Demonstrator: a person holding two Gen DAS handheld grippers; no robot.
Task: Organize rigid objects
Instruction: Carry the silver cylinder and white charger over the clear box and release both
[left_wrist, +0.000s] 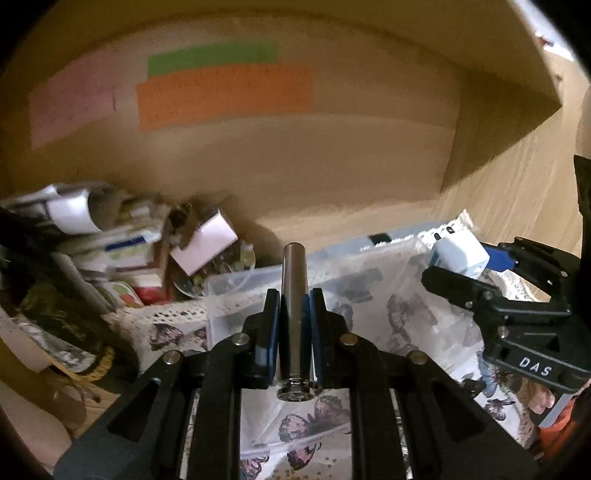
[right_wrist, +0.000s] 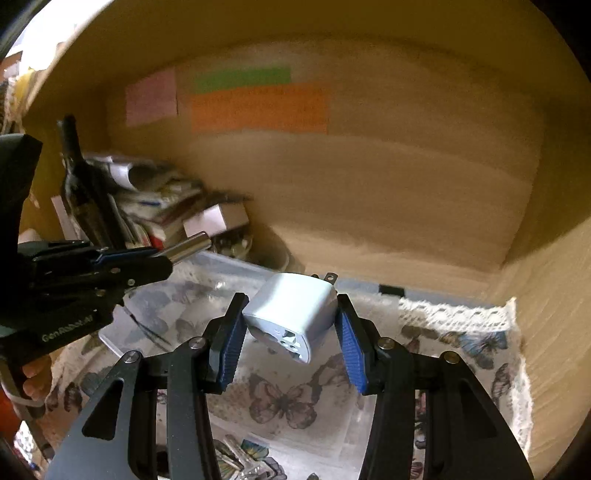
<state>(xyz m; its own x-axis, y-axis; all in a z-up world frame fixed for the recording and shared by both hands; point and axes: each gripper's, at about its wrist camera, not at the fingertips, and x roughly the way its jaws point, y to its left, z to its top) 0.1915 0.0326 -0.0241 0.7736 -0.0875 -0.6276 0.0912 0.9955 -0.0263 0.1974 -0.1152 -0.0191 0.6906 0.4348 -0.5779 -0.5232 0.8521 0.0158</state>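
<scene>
- My left claw (left_wrist: 294, 299) is clamped on a steel cylinder (left_wrist: 293, 306), which runs lengthwise between the pads with its flanged end toward the camera and its far end sticking out past the fingertips.
- My right claw (right_wrist: 291, 325) pinches a white plug adapter (right_wrist: 291, 314) by its two sides; the prongs point away from me and the socket face tilts down toward me.
- Both pieces hang in the air over a clear plastic bin (left_wrist: 236, 284) that sits on the butterfly-print cloth (right_wrist: 284, 402) covering the counter.
- I judge the task mid-way for these two: each is picked up, neither is set down yet. The bin looks like the likely drop spot, though I cannot confirm that.
- Toward the counter's far left corner, against the wooden wall, a pile of boxes and papers (left_wrist: 122, 243) and a dark bottle (right_wrist: 79, 177) remain unsorted, as far as I can see through the blur.
- Coloured paper notes (left_wrist: 225, 96) are stuck on the back wall.
</scene>
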